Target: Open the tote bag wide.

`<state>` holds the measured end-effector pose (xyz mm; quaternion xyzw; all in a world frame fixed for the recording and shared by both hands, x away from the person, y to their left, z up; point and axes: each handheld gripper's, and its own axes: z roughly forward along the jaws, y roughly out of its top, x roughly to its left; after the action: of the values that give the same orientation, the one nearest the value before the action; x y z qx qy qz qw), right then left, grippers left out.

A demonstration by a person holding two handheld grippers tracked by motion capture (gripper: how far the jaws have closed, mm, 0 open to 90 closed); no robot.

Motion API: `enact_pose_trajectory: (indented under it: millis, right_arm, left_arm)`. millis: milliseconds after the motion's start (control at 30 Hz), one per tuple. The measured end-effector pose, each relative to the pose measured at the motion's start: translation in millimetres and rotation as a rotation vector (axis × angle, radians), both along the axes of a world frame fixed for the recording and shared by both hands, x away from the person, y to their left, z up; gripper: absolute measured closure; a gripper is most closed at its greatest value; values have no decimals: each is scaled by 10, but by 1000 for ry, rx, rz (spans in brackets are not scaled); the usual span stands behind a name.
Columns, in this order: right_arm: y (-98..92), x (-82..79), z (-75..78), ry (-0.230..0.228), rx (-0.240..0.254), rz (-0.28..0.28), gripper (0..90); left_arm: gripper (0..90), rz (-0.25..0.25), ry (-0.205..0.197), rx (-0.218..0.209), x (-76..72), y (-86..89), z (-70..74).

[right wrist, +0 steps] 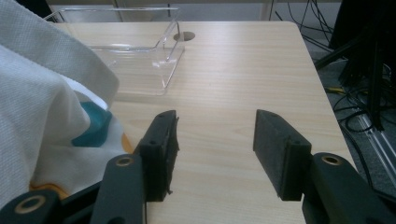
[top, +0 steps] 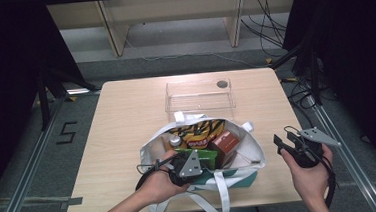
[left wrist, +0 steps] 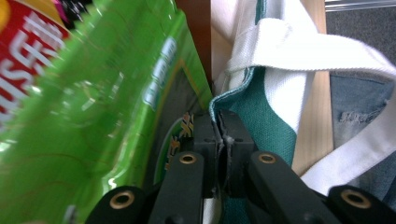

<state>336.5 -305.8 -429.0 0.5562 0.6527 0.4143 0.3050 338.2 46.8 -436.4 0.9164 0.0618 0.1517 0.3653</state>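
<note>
Left gripper [top: 180, 162] pinches the bag [top: 251, 149] rim; right gripper [right wrist: 215, 140] waits with jaws apart.

Nearest the person, the left gripper's jaws are clamped together on the bag's green-edged rim [left wrist: 219, 112], likely to hold the mouth open against the green packet [left wrist: 93, 116]. The bag stands at the table's [top: 126, 110] near edge, packed with snacks. To its right the other gripper hovers over bare wood, holding nothing. Beyond the bag sits a clear tray [top: 199, 95], probably for unpacking.

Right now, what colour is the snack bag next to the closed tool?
Bright green snack bag, clearest in the left gripper view.
</note>
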Motion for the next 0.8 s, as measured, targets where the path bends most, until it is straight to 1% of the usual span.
enact_pose_trajectory:
  millis: [33, 67, 100, 133, 167, 200, 267, 300, 333, 367, 400, 533, 567, 600, 633, 667, 700, 733, 767, 800]
  right_arm:
    - [0, 0, 0, 0, 0, 0, 502]
    - [21, 2, 7, -1, 32, -14, 502]
    - [22, 2, 7, -1, 33, -15, 502]
    - [1, -2, 4, 5, 3, -2, 502]
    - [1, -2, 4, 5, 3, -2, 502]
    - [31, -21, 7, 22, 22, -28, 502]
    - [34, -17, 3, 13, 25, -28, 502]
    - [49, -12, 5, 6, 46, -41, 502]
    - [47, -11, 5, 6, 43, -39, 502]
    - [36, -16, 3, 14, 27, -28, 502]
    - [37, -20, 8, 22, 25, -32, 502]
    - [39, -17, 7, 19, 27, -31, 502]
    - [44, -12, 5, 8, 38, -34, 502]
    - [36, -7, 11, 3, 29, -27, 502]
    - [36, -7, 11, 3, 29, -27, 502]
    - [38, -7, 15, 6, 31, -27, 502]
    - [27, -1, 15, -1, 15, -12, 502]
    - [56, -16, 37, 6, 42, -38, 500]
    - [56, -16, 37, 6, 42, -38, 500]
    - [51, -22, 46, 4, 37, -31, 499]
  left_arm:
    - [861, 1, 0, 2, 3, -3, -11]
    - [858, 3, 2, 4, 5, -4, -20]
    - [857, 1, 4, 8, 9, -5, -27]
    - [855, 1, 1, 9, 11, -7, -34]
    - [855, 2, 2, 12, 10, -10, -44]
    - [854, 4, 6, 15, 8, -14, -57]
    - [853, 3, -4, 23, 5, -23, -85]
    - [852, 2, -5, 28, 3, -26, -96]
    - [852, 1, 2, 33, 2, -32, -111]
    - [851, 5, 0, 35, -1, -37, -130]
    - [851, 1, 7, 41, 3, -43, -152]
    - [844, 9, 12, 38, 5, -45, -175]
    - [841, 5, 17, 40, 7, -41, -166]
    - [823, 6, 10, 40, 8, -37, -153]
    - [823, 7, 23, 35, 5, -34, -145]
    - [810, 10, 14, 32, 3, -25, -117]
    - [783, 6, 13, 27, -1, -17, -92]
    - [729, 6, 14, 24, -12, -9, -64]
    - [729, 5, 10, 21, -20, 0, -40]
    - [704, 10, 12, 5, -42, 14, -4]
